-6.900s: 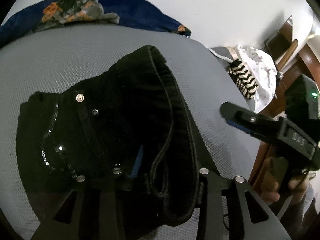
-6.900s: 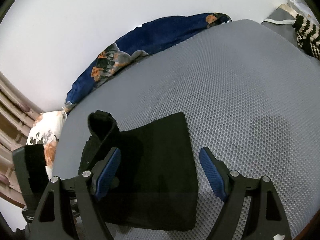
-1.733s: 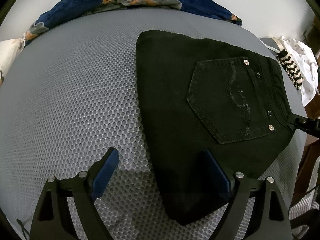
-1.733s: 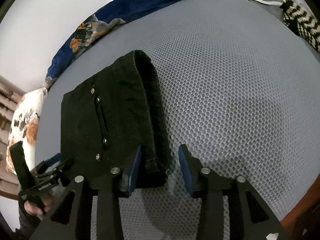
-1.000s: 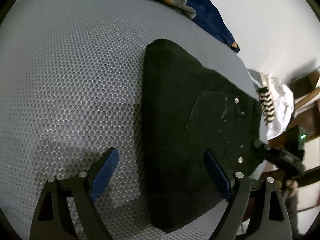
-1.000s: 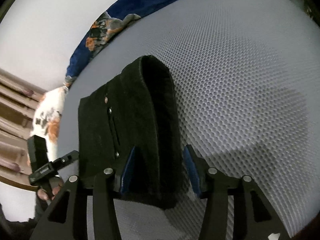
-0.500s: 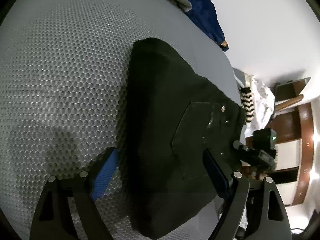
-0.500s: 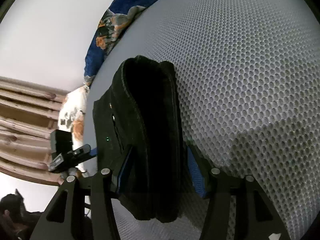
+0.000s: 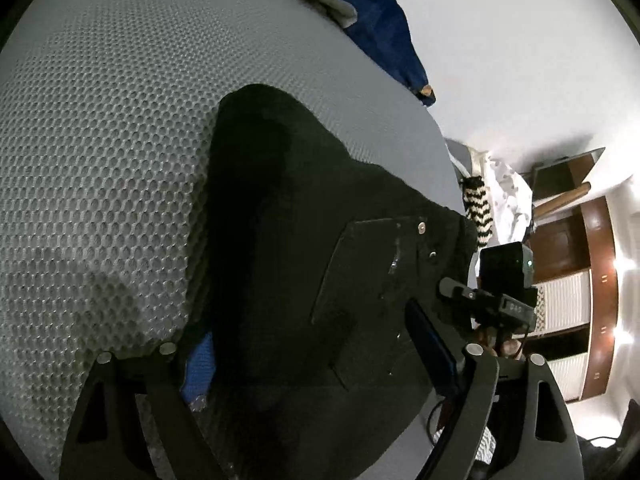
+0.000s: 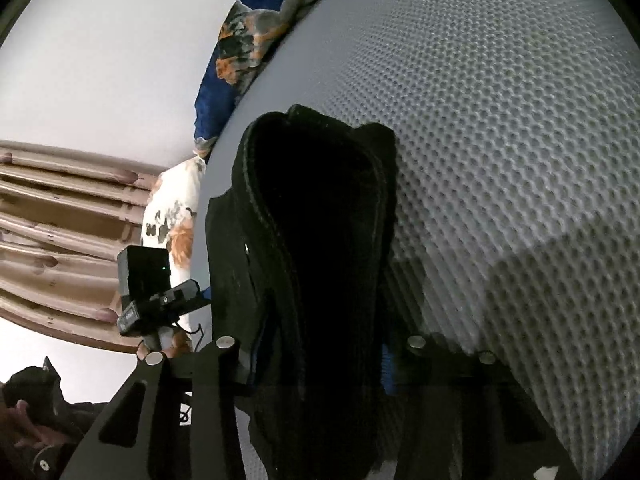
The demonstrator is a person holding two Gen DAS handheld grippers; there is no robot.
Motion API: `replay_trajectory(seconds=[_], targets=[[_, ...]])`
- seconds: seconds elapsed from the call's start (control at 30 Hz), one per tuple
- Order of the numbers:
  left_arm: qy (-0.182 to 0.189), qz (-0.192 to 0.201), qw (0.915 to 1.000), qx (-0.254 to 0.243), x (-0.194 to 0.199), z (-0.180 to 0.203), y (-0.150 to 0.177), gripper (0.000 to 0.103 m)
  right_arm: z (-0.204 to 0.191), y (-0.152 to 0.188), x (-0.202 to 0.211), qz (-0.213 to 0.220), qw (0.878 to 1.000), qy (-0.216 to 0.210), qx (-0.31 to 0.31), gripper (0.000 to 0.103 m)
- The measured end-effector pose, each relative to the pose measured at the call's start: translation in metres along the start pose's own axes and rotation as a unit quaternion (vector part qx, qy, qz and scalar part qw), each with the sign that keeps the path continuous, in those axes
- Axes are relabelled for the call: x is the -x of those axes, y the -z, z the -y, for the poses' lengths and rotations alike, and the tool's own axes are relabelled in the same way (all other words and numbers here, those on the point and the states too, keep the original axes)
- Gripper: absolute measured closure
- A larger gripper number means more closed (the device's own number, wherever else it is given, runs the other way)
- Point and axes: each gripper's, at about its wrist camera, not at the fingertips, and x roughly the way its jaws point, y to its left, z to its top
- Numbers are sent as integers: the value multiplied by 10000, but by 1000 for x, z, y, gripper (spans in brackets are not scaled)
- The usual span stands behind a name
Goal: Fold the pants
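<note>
Gripping folded black pants [image 9: 304, 280] (both ends) — left gripper [image 9: 316, 356] and right gripper [image 10: 320, 356] clamped, over grey mesh mattress [image 9: 100, 120]

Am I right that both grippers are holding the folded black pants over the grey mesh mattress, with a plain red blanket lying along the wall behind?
Nearly: the blanket along the wall is dark blue with an orange and grey floral print, not plain red, as the right wrist view shows. The rest stands: the left gripper and right gripper both straddle the folded black pants over the grey mesh mattress.
</note>
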Motion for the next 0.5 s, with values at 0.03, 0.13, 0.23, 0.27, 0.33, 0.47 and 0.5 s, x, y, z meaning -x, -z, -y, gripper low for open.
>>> replay_trajectory(seconds=[0.03, 0.13, 0.23, 0.27, 0.33, 0.47, 0.5], targets=[[-64, 55, 10000, -23, -2, 3, -1, 28, -1, 1, 0, 44, 10000, 16, -4, 65], [-266, 225, 9994, -56, -3, 4, -2, 55, -14, 3, 1, 265, 9989, 359, 158, 71], [-436, 326, 9985, -68, 1, 1, 2, 73, -37, 9, 5, 537, 9951, 747, 364, 76], [-431, 346, 9985, -62, 1, 1, 3, 75, -41, 10, 7, 590, 9946, 777, 366, 78], [-431, 394, 9982, -134, 6, 3, 3, 79, -50, 10, 9, 671, 9936, 827, 370, 80], [-358, 516, 9975, -324, 20, 11, 1, 85, -70, 4, 5, 745, 9926, 875, 404, 82], [-385, 550, 9971, -359, 23, 12, 0, 85, -73, 1, 2, 748, 9927, 860, 394, 82]])
